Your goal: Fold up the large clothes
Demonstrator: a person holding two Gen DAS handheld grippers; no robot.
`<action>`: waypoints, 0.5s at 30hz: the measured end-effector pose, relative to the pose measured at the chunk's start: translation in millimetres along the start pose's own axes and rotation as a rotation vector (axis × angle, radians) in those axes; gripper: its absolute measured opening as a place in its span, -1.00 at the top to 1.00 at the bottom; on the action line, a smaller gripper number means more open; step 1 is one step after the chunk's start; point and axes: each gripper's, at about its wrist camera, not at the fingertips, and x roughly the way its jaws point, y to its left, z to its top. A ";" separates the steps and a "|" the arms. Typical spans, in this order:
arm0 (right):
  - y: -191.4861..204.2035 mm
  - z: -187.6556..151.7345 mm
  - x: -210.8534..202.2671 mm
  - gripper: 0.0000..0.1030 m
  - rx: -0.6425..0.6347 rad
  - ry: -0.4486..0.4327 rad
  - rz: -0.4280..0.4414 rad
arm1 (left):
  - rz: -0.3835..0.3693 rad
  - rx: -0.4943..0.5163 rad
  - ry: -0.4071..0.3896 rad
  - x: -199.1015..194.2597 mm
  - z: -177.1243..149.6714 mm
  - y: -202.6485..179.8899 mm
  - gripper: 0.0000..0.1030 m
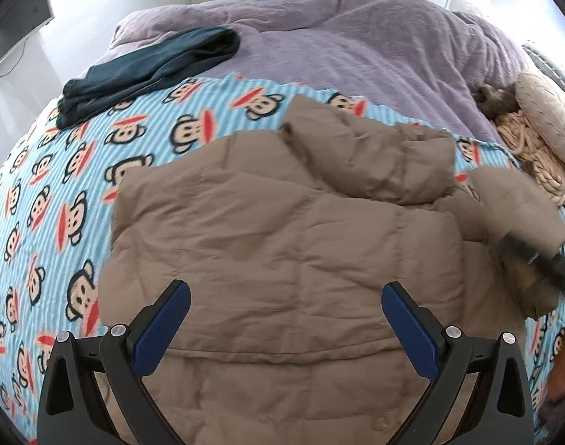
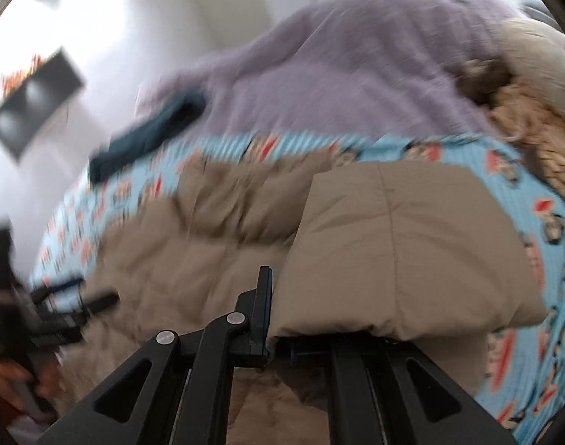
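Blanket (image 1: 356,52) (lilac) behind jacket (image 1: 282,244).

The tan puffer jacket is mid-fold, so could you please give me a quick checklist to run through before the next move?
1. Right gripper shut on the sleeve: ok.
2. Sleeve lifted off the tan puffer jacket body: ok.
3. Left gripper open, holding nothing, above the jacket: ok.
4. Jacket body lying flat on the monkey-print blanket: ok, some wrinkles.
5. Dark teal garment lying apart from the jacket: ok.
6. Other sleeve already folded in: cannot tell.
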 end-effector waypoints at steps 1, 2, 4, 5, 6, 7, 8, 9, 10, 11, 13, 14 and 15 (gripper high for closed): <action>8.3 -7.4 15.3 0.85 -0.020 0.037 -0.004 | 0.001 -0.010 0.008 4.3 -1.3 5.0 -1.00; 13.3 -14.5 25.4 0.85 -0.028 0.066 -0.005 | -0.001 -0.018 0.012 7.0 -2.6 8.7 -1.00; 21.7 -32.1 46.3 0.85 -0.034 0.124 -0.005 | -0.001 -0.030 0.020 12.6 -5.0 15.1 -1.00; 23.2 -37.6 50.3 0.85 -0.029 0.139 -0.012 | -0.002 -0.033 0.024 15.1 -6.1 17.4 -1.00; 23.5 -43.7 55.2 0.85 -0.020 0.152 -0.025 | -0.003 -0.036 0.026 17.0 -7.4 18.9 -1.00; 23.2 -48.1 57.9 0.85 -0.011 0.160 -0.032 | -0.005 -0.039 0.033 20.7 -8.8 20.2 -1.00; 22.2 -51.0 59.2 0.85 0.000 0.166 -0.038 | -0.007 -0.041 0.038 23.5 -9.5 20.4 -1.00; 22.2 -52.6 59.3 0.84 0.009 0.170 -0.045 | -0.010 -0.045 0.044 26.0 -10.2 20.4 -1.00; 21.6 -53.0 58.6 0.84 0.015 0.172 -0.048 | -0.014 -0.048 0.047 27.4 -10.6 20.4 -1.00; 21.6 -53.9 56.5 0.73 0.019 0.179 -0.054 | -0.019 -0.052 0.049 29.0 -10.8 20.1 -1.00; 21.8 -53.1 49.5 0.20 0.031 0.193 -0.053 | -0.030 -0.058 0.048 30.1 -10.4 19.5 -1.00; 18.8 -54.2 41.3 -0.33 0.051 0.194 -0.037 | -0.032 -0.059 0.046 29.8 -10.2 19.6 -1.00; 15.5 -55.5 32.6 -0.52 0.073 0.179 -0.029 | -0.034 -0.062 0.043 29.3 -9.5 20.5 -1.00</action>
